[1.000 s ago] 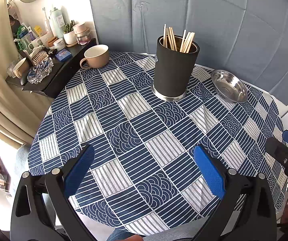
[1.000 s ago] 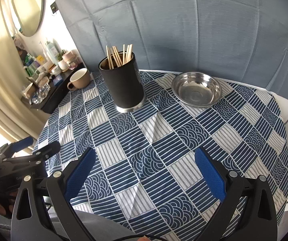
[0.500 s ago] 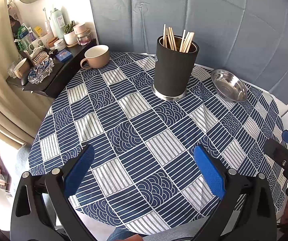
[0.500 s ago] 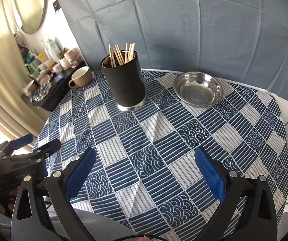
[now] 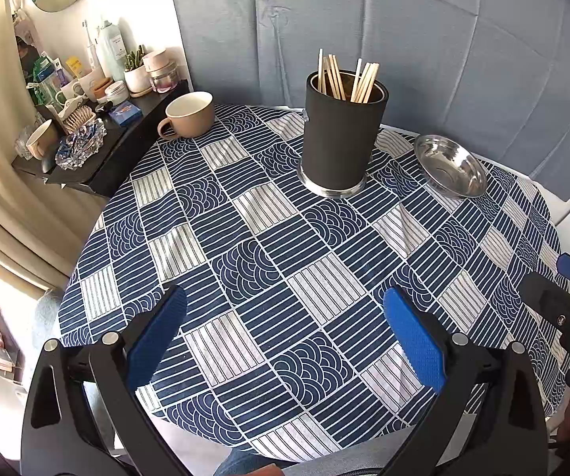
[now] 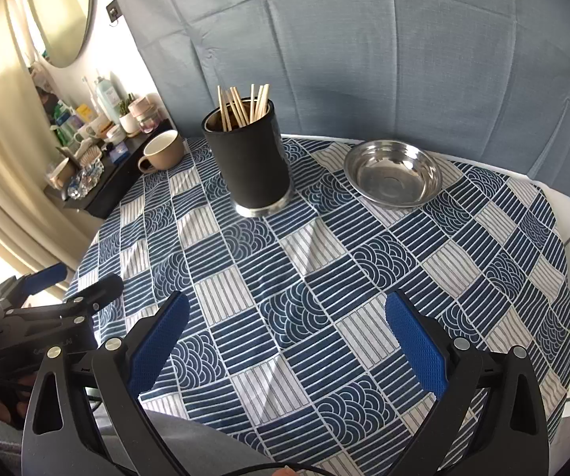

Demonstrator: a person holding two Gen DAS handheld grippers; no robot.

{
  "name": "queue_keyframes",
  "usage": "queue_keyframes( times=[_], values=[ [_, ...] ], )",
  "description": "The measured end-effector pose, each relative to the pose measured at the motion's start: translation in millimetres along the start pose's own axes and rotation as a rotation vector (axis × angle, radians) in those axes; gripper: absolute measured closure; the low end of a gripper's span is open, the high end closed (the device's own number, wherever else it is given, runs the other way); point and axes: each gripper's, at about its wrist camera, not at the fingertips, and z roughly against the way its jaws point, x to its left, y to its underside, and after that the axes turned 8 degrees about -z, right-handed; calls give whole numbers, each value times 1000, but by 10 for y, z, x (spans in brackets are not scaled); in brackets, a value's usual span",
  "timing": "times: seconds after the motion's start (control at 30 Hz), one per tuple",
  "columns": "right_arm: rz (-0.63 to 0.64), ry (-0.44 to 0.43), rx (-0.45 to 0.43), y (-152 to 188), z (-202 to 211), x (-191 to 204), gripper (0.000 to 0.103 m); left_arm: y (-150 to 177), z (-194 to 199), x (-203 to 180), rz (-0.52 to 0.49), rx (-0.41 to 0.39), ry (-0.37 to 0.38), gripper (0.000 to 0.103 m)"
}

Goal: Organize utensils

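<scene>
A black cylindrical holder (image 5: 342,139) with several wooden chopsticks (image 5: 346,79) upright in it stands at the far side of the round table; it also shows in the right wrist view (image 6: 251,162). An empty steel dish (image 5: 451,166) (image 6: 394,172) lies to its right. My left gripper (image 5: 285,317) is open and empty above the table's near edge. My right gripper (image 6: 285,317) is open and empty, also at the near edge. Each gripper shows at the edge of the other's view: the right gripper (image 5: 562,289), the left gripper (image 6: 82,289).
A beige mug (image 5: 187,115) (image 6: 162,152) stands at the table's far left. A black shelf (image 5: 98,158) crowded with bottles, cups and jars is beside the table on the left. A grey-blue cloth backdrop (image 6: 364,51) hangs behind. The tablecloth (image 5: 285,246) is blue and white patterned.
The right wrist view has shifted slightly, so holder and dish sit a little to the right and higher. The left gripper has barely moved. Both stay open.
</scene>
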Motion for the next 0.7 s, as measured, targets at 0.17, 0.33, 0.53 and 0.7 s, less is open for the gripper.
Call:
queue_keyframes(
  times=[0.17,0.33,0.53,0.7],
  values=[
    [-4,1,-3,11,19,-2,8,-4,13,0,-3,-3,2,6],
    [-11,2,-4,14,24,-8,8,-8,20,1,-6,-4,6,6],
    [-22,6,-5,9,27,-28,8,-19,-1,17,-5,1,11,6],
    [-27,8,-3,0,16,-41,8,-23,-10,6,-9,1,10,6]
  ],
)
